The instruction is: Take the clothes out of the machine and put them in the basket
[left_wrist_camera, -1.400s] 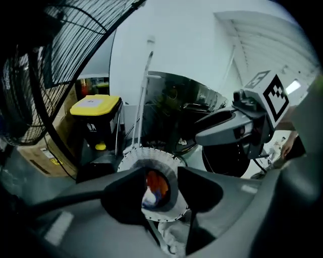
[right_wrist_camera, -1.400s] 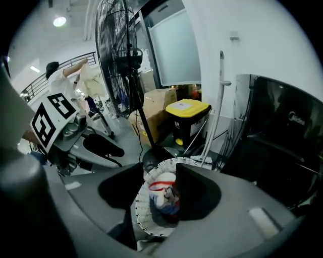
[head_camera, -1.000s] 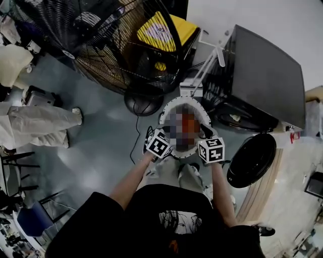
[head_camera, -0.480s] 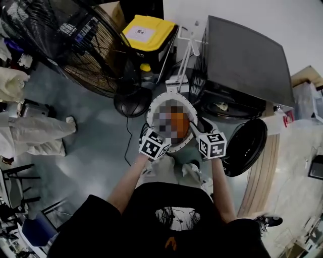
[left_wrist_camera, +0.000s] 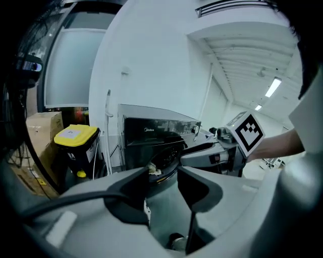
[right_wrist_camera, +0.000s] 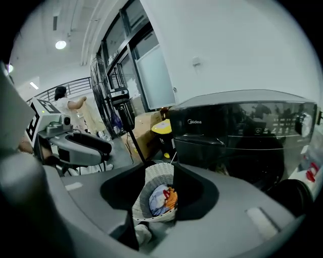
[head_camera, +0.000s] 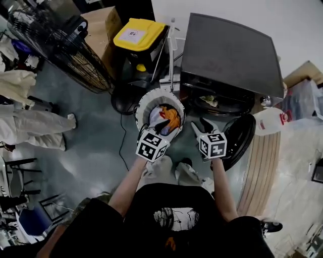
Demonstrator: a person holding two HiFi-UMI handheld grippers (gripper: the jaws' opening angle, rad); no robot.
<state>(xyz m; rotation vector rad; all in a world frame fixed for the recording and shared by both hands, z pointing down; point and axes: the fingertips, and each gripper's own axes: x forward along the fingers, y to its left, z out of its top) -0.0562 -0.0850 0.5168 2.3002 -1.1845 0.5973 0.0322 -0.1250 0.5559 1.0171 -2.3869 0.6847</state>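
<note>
Both were empty: left gripper (left_wrist_camera: 162, 185) spread, right gripper (right_wrist_camera: 154, 194) half-open, jaws just narrowing. That cloth (head_camera: 209, 101) in the washer (head_camera: 229, 55) looked limp and light; I'd pinch a fold.

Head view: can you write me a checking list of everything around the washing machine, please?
Surface: grey floor.
Job's things: white basket holds blue and orange clothes; black machine, door open, pale cloth at its opening.
Clutter: yellow-lidded bin, cardboard box, big fan, white jug.
Grippers: left gripper, fingers apart, nothing between; right gripper, fingers have just been closing, apart, nothing between.
Cables: black cable on the floor left of the basket.
Surroundings: person in pale clothes at the left; white wall behind the machine.
</note>
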